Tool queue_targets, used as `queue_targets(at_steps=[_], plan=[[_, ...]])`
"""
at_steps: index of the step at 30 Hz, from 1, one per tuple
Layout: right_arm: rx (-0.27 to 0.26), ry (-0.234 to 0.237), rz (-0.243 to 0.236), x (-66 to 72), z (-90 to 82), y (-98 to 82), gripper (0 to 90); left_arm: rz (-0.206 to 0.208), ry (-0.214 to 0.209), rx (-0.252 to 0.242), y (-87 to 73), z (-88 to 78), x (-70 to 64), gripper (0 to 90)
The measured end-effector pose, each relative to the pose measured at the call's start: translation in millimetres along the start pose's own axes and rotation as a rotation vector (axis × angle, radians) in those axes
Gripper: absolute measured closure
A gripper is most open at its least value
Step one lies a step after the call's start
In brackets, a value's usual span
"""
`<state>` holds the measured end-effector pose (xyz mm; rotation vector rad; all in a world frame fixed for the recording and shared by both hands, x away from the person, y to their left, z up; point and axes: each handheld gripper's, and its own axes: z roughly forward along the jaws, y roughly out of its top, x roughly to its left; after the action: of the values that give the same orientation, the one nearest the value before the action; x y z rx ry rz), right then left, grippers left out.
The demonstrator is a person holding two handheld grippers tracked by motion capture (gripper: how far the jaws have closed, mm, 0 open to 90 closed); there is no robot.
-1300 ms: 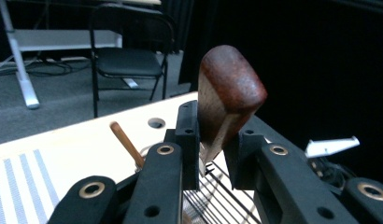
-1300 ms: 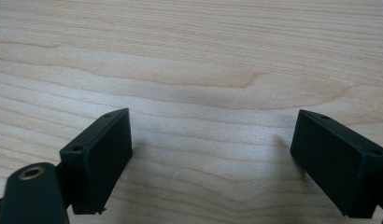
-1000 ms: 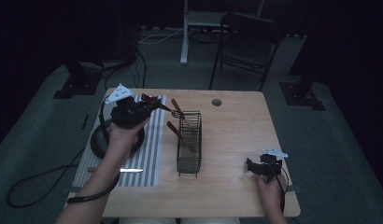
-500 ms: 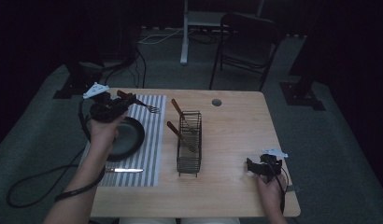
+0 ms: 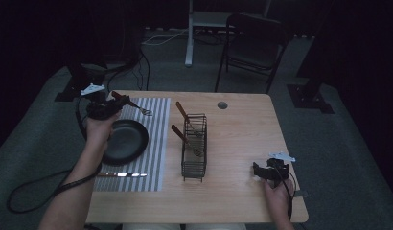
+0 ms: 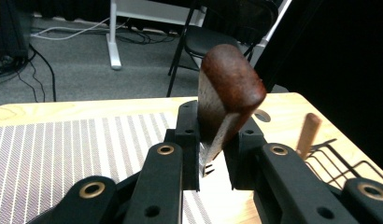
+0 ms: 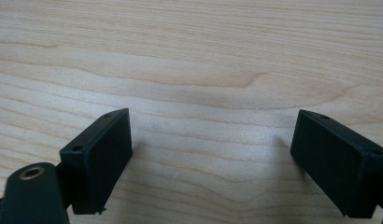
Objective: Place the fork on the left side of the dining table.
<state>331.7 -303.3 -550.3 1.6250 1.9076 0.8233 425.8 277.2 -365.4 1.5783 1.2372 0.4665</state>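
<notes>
Left tool [image 5: 119, 101] clamps fork [image 5: 132, 103] above striped mat [image 5: 156, 120], near desk [image 5: 242, 139] far-left edge; right tool [image 5: 260, 171] jaws spread wide on bare wood near right edge

Beside the wire basket [image 5: 194, 146], the fork's [image 6: 225, 100] tines were largely hidden between the left gripper's [image 6: 217, 140] jaws; the utensil [image 5: 121, 175] lay too small to be identified.

black plate [image 5: 125, 139], grey-and-white striped mat [image 5: 151, 143], seemingly reddish-brown fork handle [image 6: 229, 91]
</notes>
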Motion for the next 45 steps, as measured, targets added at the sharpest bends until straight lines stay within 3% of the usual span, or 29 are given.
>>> queue_targets(at_steps=[5,9,12,22,25,28,30,31,39,42,43,44,45], plan=[[0.0,0.0,0.0,0.0,0.0,0.0,12.3,-0.046,0.038,0.036,-8.4,15.0,18.8,77.3],[0.0,0.0,0.0,0.0,0.0,0.0,12.3,-0.061,0.047,0.024,-14.9,24.7,33.3,77.3],[0.0,0.0,0.0,0.0,0.0,0.0,12.3,-0.097,0.053,0.032,-18.1,33.9,45.9,77.3],[0.0,0.0,0.0,0.0,0.0,0.0,12.3,-0.09,0.122,0.095,-24.4,62.9,67.4,77.3],[-0.001,0.0,0.0,0.0,0.0,0.0,12.3,-0.114,0.141,0.101,-25.0,71.7,76.0,77.3],[0.0,0.0,0.0,0.0,0.0,0.0,12.3,-0.102,0.141,0.118,-24.6,77.5,77.5,77.3],[0.0,0.0,0.0,0.0,0.0,0.0,12.3,-0.111,0.101,0.145,-26.4,82.3,79.9,77.3],[0.0,0.0,0.0,0.0,0.0,-0.1,12.3,-0.1,0.1,0.142,-28.6,83.7,80.0,77.2],[0.0,0.0,0.0,0.0,0.0,0.0,12.3,-0.194,0.047,0.109,-39.0,80.0,101.2,76.9],[0.0,0.0,0.0,0.0,0.0,-0.1,12.3,-0.265,0.04,0.089,-45.7,78.0,108.8,76.8],[0.0,0.0,0.0,0.0,0.0,-0.1,12.4,-0.265,0.04,0.089,-45.7,78.0,108.8,76.8],[0.0,0.0,0.0,0.0,0.0,-0.1,12.3,-0.303,0.041,0.079,-49.9,77.4,113.8,76.8],[0.0,0.0,0.0,0.0,0.0,-0.1,12.4,-0.311,0.047,0.083,-51.6,77.3,116.1,76.4]])
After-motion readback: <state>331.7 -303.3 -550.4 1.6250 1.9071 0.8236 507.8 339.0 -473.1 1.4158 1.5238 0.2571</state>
